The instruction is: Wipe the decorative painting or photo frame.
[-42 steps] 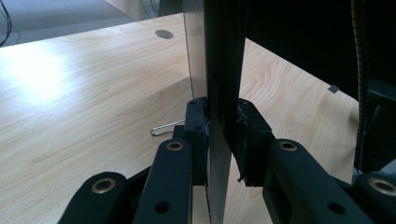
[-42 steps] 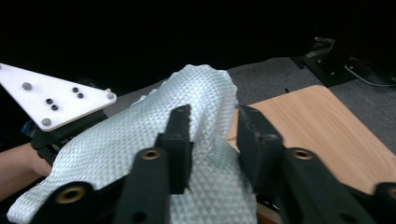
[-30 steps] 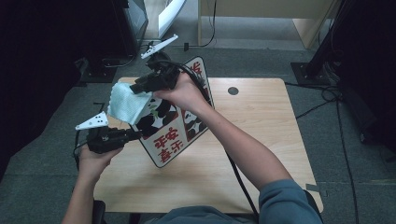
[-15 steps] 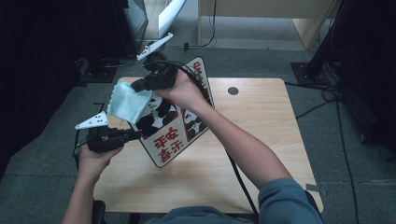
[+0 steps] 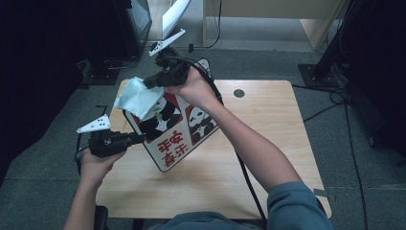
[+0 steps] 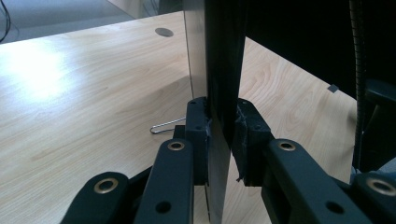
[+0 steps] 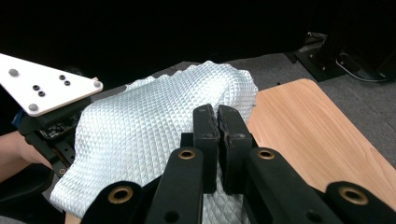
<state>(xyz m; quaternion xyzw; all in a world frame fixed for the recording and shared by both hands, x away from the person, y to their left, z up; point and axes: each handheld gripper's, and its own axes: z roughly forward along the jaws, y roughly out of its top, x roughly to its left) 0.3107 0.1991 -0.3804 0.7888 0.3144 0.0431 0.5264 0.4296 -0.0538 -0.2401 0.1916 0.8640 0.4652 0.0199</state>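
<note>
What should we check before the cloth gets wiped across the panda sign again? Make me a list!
1. Left gripper clamps the sign's edge: ok, its jaws squeeze the thin panel from both sides.
2. Right gripper has the cloth: ok, jaws shut on it.
3. Cloth lies on the panda sign: ok, it covers the sign's upper corner.
4. Sign tilted up, face toward the person: ok.
5. Sign's lower edge rests on the table: cannot tell.
6. Metal clip on the table near the left gripper is out of the way: cannot tell.
</note>
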